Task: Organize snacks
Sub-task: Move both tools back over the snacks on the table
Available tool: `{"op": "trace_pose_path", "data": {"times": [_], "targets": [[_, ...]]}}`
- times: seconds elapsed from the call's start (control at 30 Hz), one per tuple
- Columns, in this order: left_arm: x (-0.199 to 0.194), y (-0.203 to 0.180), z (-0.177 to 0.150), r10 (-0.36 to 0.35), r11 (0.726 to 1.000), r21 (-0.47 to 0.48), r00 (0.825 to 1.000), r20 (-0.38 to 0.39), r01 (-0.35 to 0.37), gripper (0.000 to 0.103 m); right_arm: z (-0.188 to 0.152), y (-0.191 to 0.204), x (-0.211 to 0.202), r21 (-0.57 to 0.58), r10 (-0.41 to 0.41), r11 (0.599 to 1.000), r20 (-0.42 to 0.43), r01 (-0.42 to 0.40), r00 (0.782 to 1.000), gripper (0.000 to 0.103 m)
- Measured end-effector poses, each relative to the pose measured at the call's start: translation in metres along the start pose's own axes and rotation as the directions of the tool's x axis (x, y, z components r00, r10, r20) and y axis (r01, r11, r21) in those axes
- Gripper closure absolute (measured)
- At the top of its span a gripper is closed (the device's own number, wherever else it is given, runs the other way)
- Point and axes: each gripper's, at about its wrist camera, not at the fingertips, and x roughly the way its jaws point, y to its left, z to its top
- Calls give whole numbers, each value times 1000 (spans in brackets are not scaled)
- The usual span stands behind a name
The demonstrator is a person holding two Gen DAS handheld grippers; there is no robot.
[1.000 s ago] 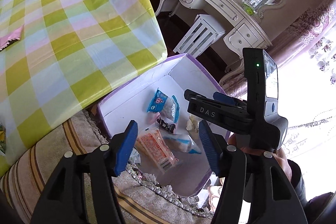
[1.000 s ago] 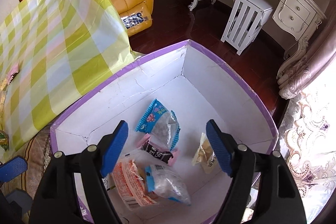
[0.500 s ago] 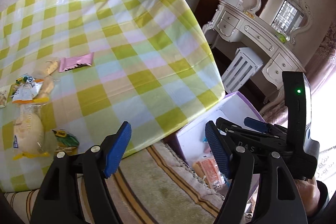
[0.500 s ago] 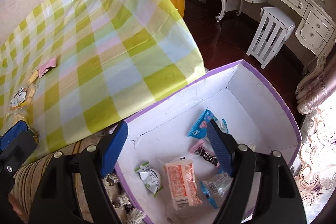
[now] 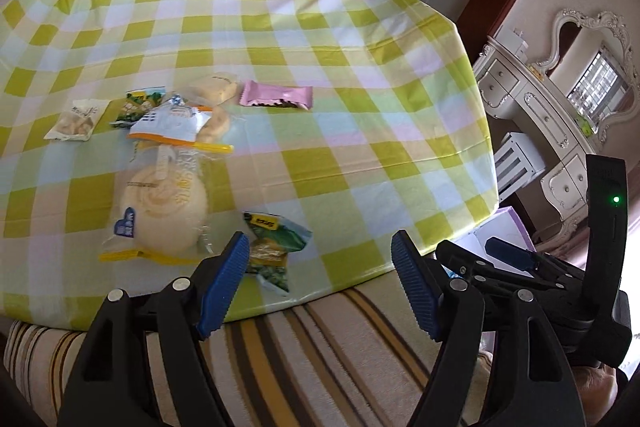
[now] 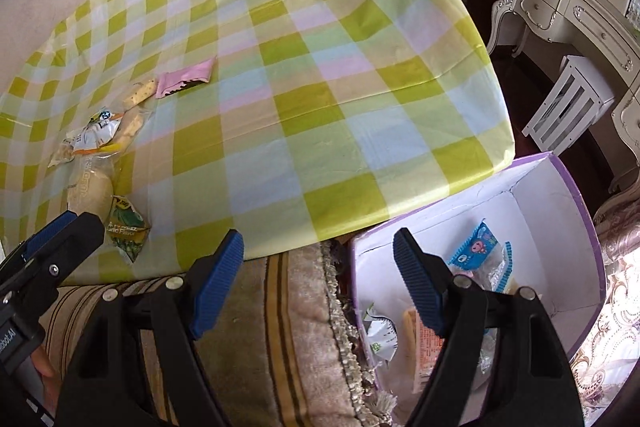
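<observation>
Landmark: round table under a yellow-green checked tablecloth [image 5: 320, 39].

1. Left gripper [image 5: 320, 287]: fingers spread wide, nothing between them, poised over the near edge of the table.
2. Right gripper [image 6: 318, 283]: fingers spread wide, empty, above the striped cushion [image 6: 280, 327] at the table's near edge, its right finger over the box.
3. Green garlic-flavour snack packet [image 5: 276, 251]: on the cloth at the near edge, just ahead of the left gripper's left fingertip [image 5: 228, 275].
4. Round pale bun in a clear wrapper [image 5: 164, 211]: on the cloth, just left of the green packet.
5. White and orange packet [image 5: 172, 123]: farther in from the bun, overlapping a pale biscuit pack [image 5: 214, 89].
6. Pink wrapper [image 5: 276, 97]: just right of the biscuit pack, nearer the table centre.
7. Small green packet [image 5: 138, 107] and white packet of pale pieces [image 5: 78, 119]: left of the white and orange packet, toward the table's left side.
8. White box with purple rim [image 6: 576, 195]: on the floor beside the table's right edge, open. Contents: blue cartoon packet [image 6: 476, 247], orange-printed packet [image 6: 424, 351], white and green packet [image 6: 380, 339]; others are partly hidden by the right gripper's finger.
9. White dressing table with mirror [image 5: 560, 83] and white slatted stool [image 5: 516, 163]: beyond the table's right side.
</observation>
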Motion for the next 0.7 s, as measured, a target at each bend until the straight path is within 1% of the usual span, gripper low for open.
{"op": "trace_pose_path", "data": {"times": [0.1, 0.27, 0.33, 0.43, 0.5, 0.57, 0.7], "targets": [[-11, 29, -4, 22, 998, -65, 1000, 14, -21, 32, -2, 25, 3, -59, 28, 998, -16, -29, 999, 26], [-26, 73, -11, 80, 985, -157, 997, 18, -76, 32, -4, 62, 7, -138, 61, 988, -37, -66, 997, 26], [-31, 87, -13, 104, 978, -184, 994, 20, -98, 32, -5, 75, 10, -153, 83, 984, -54, -90, 995, 26], [-35, 104, -15, 121, 968, -223, 993, 17, -114, 32, -6, 95, 12, -191, 112, 974, -65, -123, 992, 26], [-37, 112, -17, 124, 962, -245, 992, 12, -117, 32, -5, 104, 16, -191, 133, 971, -77, -146, 988, 26], [-37, 117, -18, 121, 959, -260, 993, 8, -115, 32, -3, 108, 19, -168, 159, 971, -87, -172, 983, 26], [-33, 119, -17, 107, 959, -265, 994, -6, -105, 32, 3, 115, 32, -134, 177, 972, -112, -192, 978, 26]]}}
